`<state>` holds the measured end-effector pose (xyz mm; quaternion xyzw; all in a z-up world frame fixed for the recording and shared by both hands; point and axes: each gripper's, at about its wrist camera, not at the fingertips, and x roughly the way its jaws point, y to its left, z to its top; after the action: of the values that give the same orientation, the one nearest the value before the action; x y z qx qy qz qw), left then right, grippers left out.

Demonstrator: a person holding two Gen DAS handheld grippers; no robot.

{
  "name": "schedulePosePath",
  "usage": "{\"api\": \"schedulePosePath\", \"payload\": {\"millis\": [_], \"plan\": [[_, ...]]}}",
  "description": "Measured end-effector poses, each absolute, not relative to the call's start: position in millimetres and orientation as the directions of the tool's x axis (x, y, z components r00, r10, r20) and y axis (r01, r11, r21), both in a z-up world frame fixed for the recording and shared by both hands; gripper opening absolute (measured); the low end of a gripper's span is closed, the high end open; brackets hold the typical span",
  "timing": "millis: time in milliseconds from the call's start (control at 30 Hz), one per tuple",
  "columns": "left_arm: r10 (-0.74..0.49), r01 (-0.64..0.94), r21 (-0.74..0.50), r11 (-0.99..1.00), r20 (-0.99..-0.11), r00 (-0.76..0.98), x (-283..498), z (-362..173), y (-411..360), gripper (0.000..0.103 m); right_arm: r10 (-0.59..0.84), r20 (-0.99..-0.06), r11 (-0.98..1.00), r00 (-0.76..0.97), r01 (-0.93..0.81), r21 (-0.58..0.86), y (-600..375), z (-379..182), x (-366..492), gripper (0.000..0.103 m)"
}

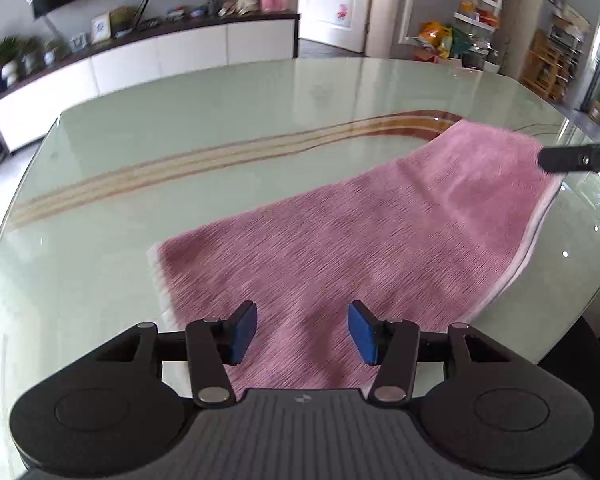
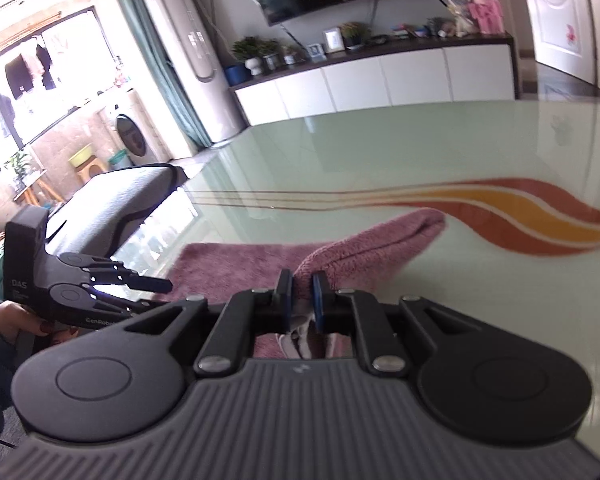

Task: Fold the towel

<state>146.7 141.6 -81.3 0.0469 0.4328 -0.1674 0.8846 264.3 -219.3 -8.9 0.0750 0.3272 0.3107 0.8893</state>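
A pink towel [image 1: 364, 232] lies folded on the glass table [image 1: 180, 128], reaching from the near edge toward the far right. My left gripper [image 1: 302, 332] is open just above the towel's near end, with nothing between its blue pads. My right gripper [image 2: 301, 296] is shut on a raised fold of the towel [image 2: 364, 248] and lifts that edge off the table. In the left wrist view the right gripper's finger [image 1: 576, 158] shows at the towel's far right corner. In the right wrist view the left gripper [image 2: 156, 284] is at the left, over the flat part.
The table has a red and yellow wavy stripe [image 2: 520, 208] beyond the towel. A white low cabinet [image 1: 160, 60] with plants and a wall TV stands behind. A dark chair [image 2: 112, 200] is at the table's left side. The table's right edge [image 1: 588, 264] is close to the towel.
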Motion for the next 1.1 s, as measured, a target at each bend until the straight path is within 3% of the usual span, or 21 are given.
{"api": "schedulePosePath", "payload": {"millis": [267,600,1100], "plan": [[-0.294,0.415,-0.063,0.908,-0.802,0.520,140,-97,149,0.054,0.691,-0.527,0.689,0.494,-0.671,0.274,-133,3,270,0.010],[-0.370,0.437,-0.131,0.890,-0.766,0.525,140,-105,163,0.057,0.714,-0.615,0.577,0.334,-0.778,0.247,-44,-29,274,0.010],[-0.361,0.439,-0.120,0.890,-0.773,0.521,120,-103,189,0.059,0.685,-0.698,0.515,0.208,-0.816,0.263,-19,-55,272,0.010]]}}
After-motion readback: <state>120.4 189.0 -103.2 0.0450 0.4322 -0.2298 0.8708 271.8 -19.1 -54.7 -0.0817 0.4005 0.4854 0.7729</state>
